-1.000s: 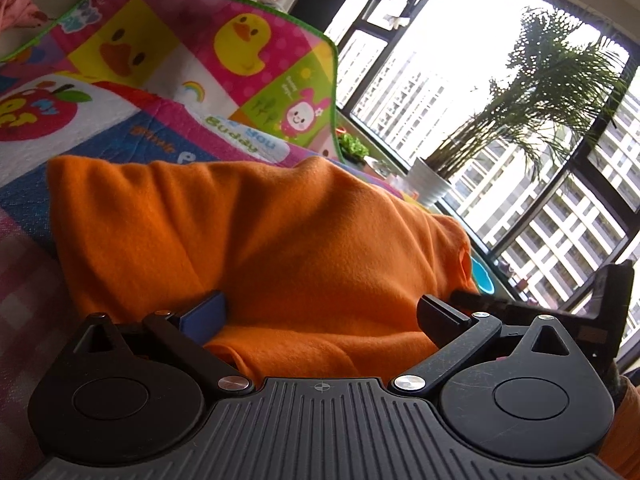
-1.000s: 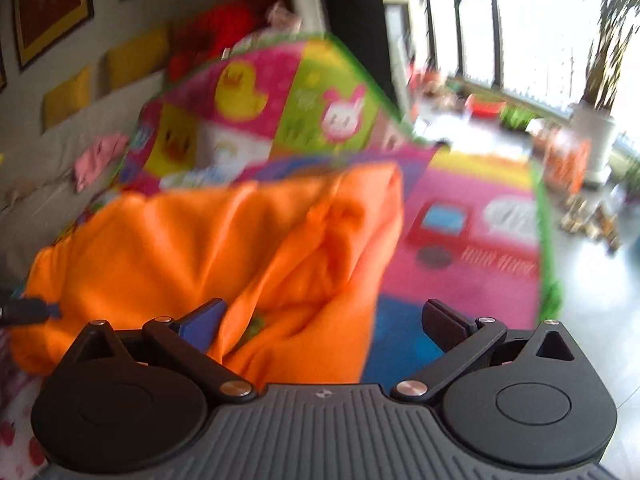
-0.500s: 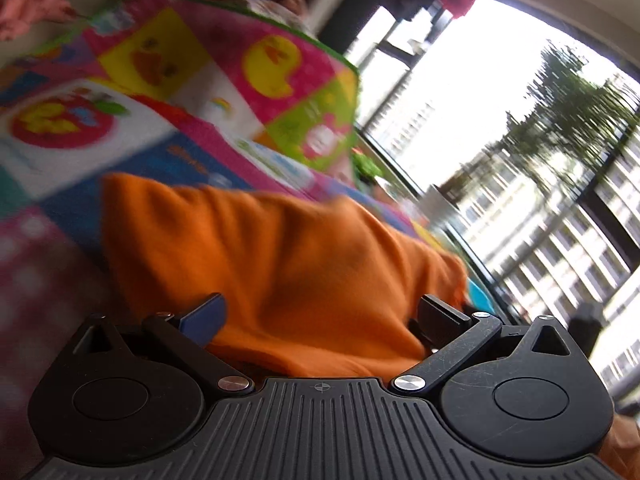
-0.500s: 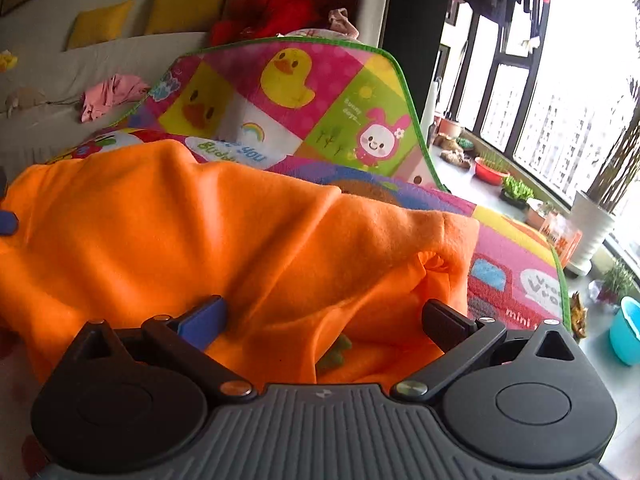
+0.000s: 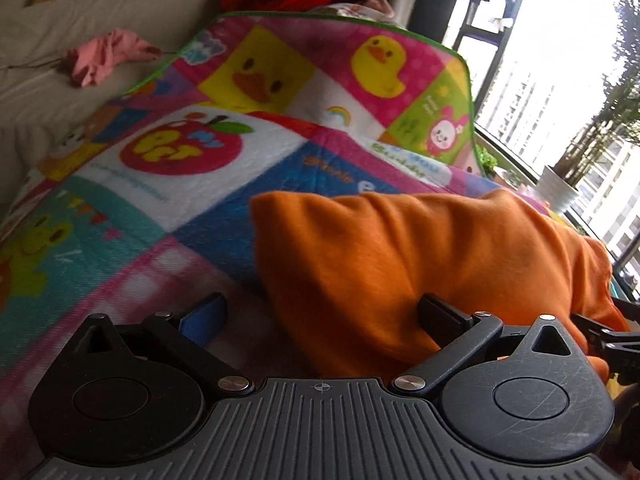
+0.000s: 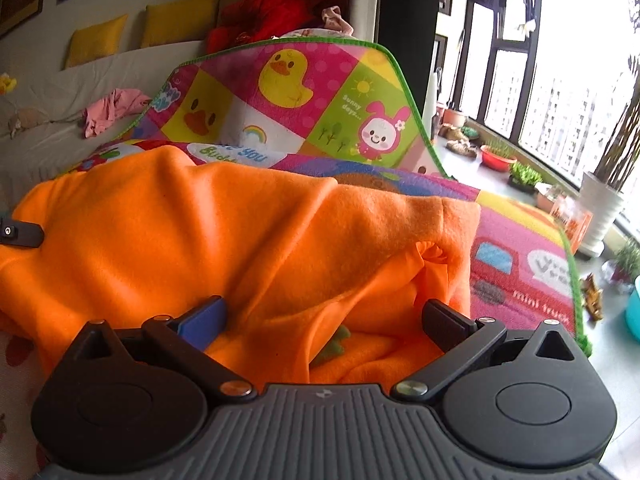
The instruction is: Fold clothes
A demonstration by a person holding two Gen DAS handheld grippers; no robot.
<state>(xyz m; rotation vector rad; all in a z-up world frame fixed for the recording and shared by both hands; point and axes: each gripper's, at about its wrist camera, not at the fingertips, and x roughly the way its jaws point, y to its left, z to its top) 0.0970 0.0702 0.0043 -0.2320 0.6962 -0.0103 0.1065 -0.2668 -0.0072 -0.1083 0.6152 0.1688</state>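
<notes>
An orange fleece garment (image 5: 420, 264) lies bunched on a colourful play mat (image 5: 168, 184). In the left wrist view my left gripper (image 5: 320, 316) is open, and the garment's left edge lies between its fingers, nearer the right finger (image 5: 440, 314). In the right wrist view the garment (image 6: 224, 240) fills the middle. My right gripper (image 6: 324, 316) is open with folds of the cloth heaped between its fingers. A green patch (image 6: 334, 346) shows inside the folds. The left gripper's tip (image 6: 20, 234) shows at the left edge.
The mat's far end stands up against a grey sofa (image 6: 48, 96) with yellow cushions (image 6: 96, 38), a pink garment (image 6: 114, 110) and red clothes (image 6: 264, 12). Large windows (image 6: 560, 80), potted plants (image 6: 600, 208) and small items line the right side.
The left view has swung left, so the garment now sits right of centre and more mat shows. The right view steadied over the garment, which settled lower onto the mat.
</notes>
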